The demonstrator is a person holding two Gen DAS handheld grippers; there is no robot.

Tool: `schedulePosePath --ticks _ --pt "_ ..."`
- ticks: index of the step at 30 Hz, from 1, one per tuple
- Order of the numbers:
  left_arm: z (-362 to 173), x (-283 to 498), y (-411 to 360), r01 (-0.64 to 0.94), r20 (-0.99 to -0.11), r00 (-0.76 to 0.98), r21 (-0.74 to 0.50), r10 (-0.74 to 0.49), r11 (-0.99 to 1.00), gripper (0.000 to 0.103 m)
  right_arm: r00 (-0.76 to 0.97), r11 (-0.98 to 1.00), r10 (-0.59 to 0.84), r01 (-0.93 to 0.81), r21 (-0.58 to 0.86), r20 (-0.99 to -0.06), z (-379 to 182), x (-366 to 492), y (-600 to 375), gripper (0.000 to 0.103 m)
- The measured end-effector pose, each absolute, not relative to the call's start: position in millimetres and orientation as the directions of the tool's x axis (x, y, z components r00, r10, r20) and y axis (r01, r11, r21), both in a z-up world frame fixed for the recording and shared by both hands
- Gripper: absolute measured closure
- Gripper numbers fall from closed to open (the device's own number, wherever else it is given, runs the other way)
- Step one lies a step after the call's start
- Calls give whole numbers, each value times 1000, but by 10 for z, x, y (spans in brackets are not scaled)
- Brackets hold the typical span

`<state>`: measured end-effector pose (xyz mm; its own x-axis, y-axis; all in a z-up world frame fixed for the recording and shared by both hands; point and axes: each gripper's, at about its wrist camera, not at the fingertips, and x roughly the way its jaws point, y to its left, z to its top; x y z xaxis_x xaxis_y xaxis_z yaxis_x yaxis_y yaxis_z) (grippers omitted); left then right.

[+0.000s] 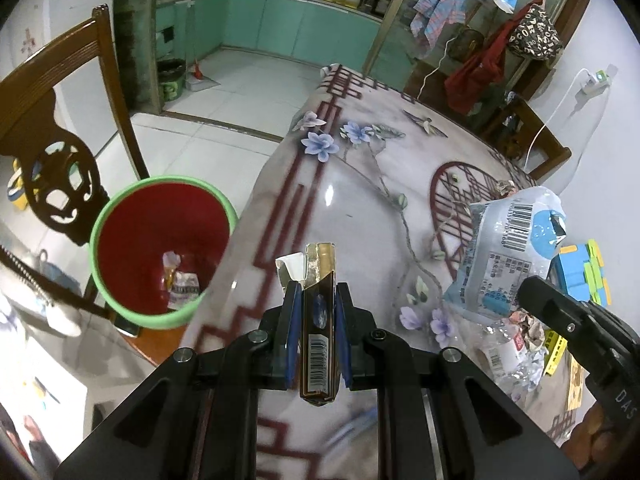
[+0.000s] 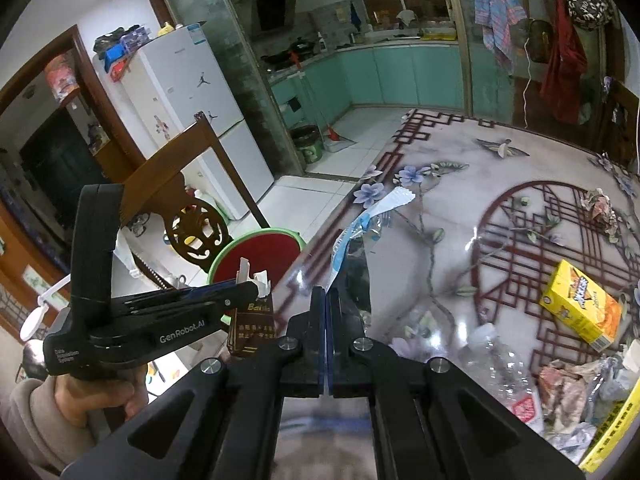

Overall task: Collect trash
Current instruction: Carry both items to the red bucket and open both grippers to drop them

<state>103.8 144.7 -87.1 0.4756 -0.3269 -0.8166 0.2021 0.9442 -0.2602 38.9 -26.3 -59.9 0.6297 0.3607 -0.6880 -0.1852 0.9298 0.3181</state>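
The left tool is seen closed tight on a dark brown cigarette pack, its blue pads pressed against both narrow sides, the torn foil top of the pack sticking out past the tips. The pack is held above the worktop edge, just to the right of the red bin with the green rim. In the right wrist view the right tool is shown fully shut, a clear plastic bag with blue and white print pinched between its pads and trailing up and away from the tips, over the worktop to the right of the bin. The left tool is also caught in that view, gripped by a hand in a grey sleeve, nearer than the bin.

Inside the bin, 2 or 3 crumpled wrappers are already lying on the bottom. Well to the right of the bin, on the flowered worktop cover, a yellow box, a crushed clear bottle and a heap of crumpled paper are left lying. Just behind the bin a carved wooden chair is standing. Far beyond the bin, the kitchen with teal cabinets is seen.
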Motion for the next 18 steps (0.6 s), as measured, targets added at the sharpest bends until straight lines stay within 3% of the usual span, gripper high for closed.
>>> schedulePosePath --ticks 7,18 --pt "-988 1241 1690 201 -825 446 -284 -346 937 87 630 937 342 -169 306 -698 -615 575 91 103" --pt "-1236 1529 2377 70 -855 432 -285 -286 956 87 592 916 398 -213 340 -701 -765 1129 655 103"
